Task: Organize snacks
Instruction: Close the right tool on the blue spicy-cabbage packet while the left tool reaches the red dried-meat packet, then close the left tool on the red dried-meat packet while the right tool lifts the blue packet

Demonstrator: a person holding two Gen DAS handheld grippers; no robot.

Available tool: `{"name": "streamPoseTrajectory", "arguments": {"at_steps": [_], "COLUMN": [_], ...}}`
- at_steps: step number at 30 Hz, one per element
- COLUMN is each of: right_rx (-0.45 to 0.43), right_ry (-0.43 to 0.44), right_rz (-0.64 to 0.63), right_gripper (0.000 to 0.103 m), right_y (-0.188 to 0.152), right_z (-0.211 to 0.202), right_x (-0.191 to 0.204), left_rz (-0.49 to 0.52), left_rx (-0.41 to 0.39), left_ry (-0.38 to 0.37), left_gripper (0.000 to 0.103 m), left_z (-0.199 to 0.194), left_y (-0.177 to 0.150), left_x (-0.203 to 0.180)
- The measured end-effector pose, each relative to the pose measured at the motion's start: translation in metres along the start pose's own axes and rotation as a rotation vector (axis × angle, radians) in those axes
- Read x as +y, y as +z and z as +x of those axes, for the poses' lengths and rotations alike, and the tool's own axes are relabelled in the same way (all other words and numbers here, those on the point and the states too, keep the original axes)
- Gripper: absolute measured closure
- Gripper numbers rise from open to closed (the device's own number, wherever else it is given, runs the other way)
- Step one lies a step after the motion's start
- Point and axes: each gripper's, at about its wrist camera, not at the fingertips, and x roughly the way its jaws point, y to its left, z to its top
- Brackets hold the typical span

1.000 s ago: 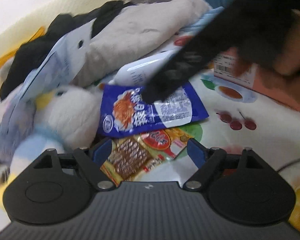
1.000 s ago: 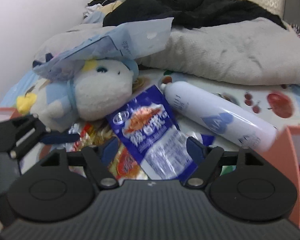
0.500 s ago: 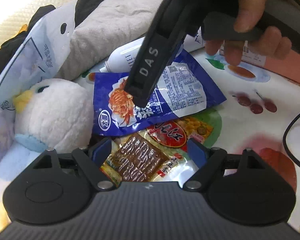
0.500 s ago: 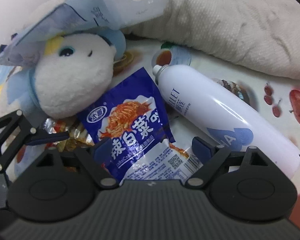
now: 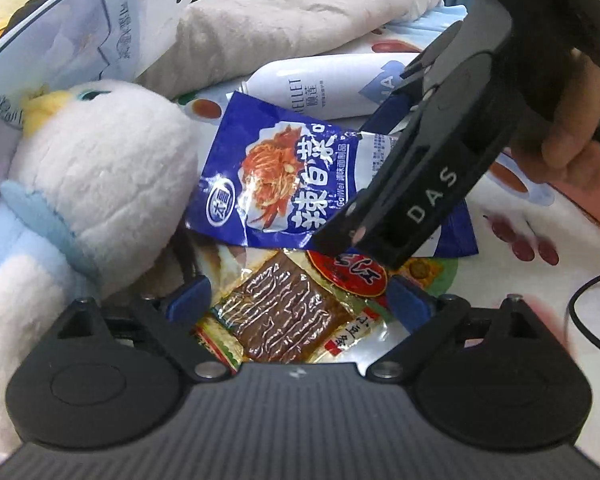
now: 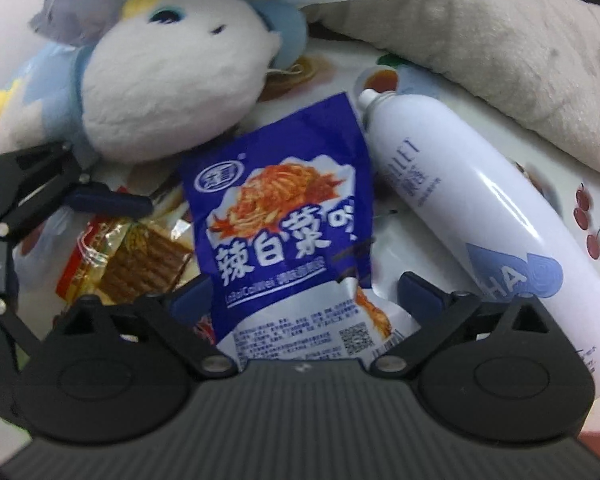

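Both hand-held grippers widened, lowering toward snack packets [image 5: 284, 184].

Plush toy [image 6: 172, 68] and spray can [image 6: 460, 200] closely flank the blue packet [image 6: 284, 216].

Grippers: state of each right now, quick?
Left gripper: open, jaws just been opening, straddling the brown snack pack, not gripping.
Right gripper: open, jaws just been opening, blue snack packet between them, not gripped.

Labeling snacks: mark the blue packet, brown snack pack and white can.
blue packet [image 6: 276, 216]: right wrist view, printed front.
brown snack pack [image 5: 288, 312]: left wrist view, clear window.
white can [image 6: 472, 208]: right wrist view, mid body.
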Motion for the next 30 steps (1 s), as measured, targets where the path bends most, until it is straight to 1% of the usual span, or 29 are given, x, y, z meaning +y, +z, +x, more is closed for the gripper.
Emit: {"name": "streamPoseTrajectory", "arguments": {"at_steps": [1,2,3,5,9,10,11,15,18,20,21,23,26,30], "right_rx": [-0.007,-0.016,-0.016,-0.022,-0.041,-0.049,-0.057,-0.072,-0.088,-0.102,-0.109,-0.116,-0.125,-0.136], "right_ry": [0.005,0.008,0.006,0.015,0.028,0.027,0.024,0.003,-0.027,-0.049,-0.052,-0.052,-0.070,-0.058], "right_rz": [0.001,0.005,0.020,0.026,0.068,0.084,0.100,0.144,0.157,0.161,0.172,0.195,0.222,0.279], "right_gripper": [0.011,0.024,0.034,0.045,0.056,0.056,0.057,0.059,0.059,0.059,0.059,0.059,0.059,0.059], "right_y": [0.000,0.000,0.001,-0.001,-0.008,-0.011,-0.014,-0.030,-0.037,-0.042,-0.046,-0.052,-0.061,-0.076], "right_z": [-0.003,-0.006,-0.011,-0.015,-0.022,-0.025,-0.029,-0.041,-0.052,-0.061,-0.066,-0.072,-0.075,-0.089], "right_x": [0.002,0.003,0.003,0.004,0.001,0.001,0.000,0.001,0.002,0.004,0.005,0.004,0.006,0.009], "left_rz": [-0.009,-0.013,-0.018,-0.026,-0.044,-0.043,-0.044,-0.039,-0.058,-0.065,-0.072,-0.081,-0.098,-0.120], "left_rx": [0.002,0.003,0.004,0.007,0.030,0.041,0.050,0.072,0.070,0.064,0.063,0.062,0.060,0.065], "left_ry": [0.004,0.009,0.012,0.013,0.014,0.008,0.003,0.009,0.023,0.037,0.041,0.045,0.058,0.061], "left_gripper": [0.007,0.008,0.008,0.011,0.015,0.016,0.020,0.026,0.029,0.034,0.035,0.040,0.041,0.041], "left_z": [-0.001,-0.003,-0.005,-0.011,-0.023,-0.027,-0.029,-0.038,-0.043,-0.045,-0.047,-0.050,-0.054,-0.065], "left_y": [-0.001,-0.001,-0.003,-0.008,-0.015,-0.016,-0.019,-0.024,-0.029,-0.031,-0.032,-0.037,-0.041,-0.048], "left_x": [-0.001,-0.004,-0.007,-0.010,-0.021,-0.024,-0.027,-0.039,-0.042,-0.047,-0.050,-0.056,-0.064,-0.074]}}
